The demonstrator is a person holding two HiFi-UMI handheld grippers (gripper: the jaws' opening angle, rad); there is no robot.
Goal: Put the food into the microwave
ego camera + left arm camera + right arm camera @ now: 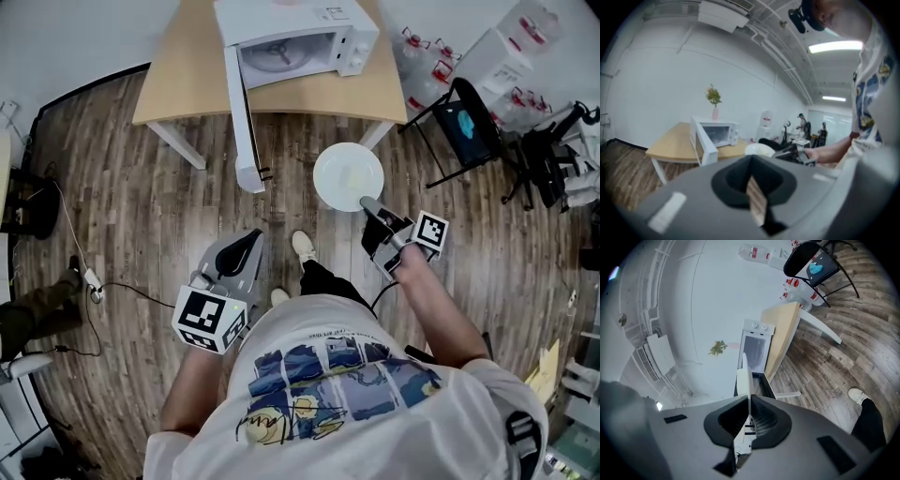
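Observation:
A white microwave stands on a wooden table with its door swung open toward me. My right gripper is shut on the rim of a white plate that carries pale food. It holds the plate over the floor, short of the table. In the right gripper view the plate shows edge-on between the jaws, with the microwave beyond. My left gripper hangs lower left, shut and holding nothing. In its view the microwave and the plate lie ahead.
A black chair stands right of the table, with water bottles behind it. A cable and power strip lie on the wood floor at left. My shoe is under the plate. A flower vase tops the microwave.

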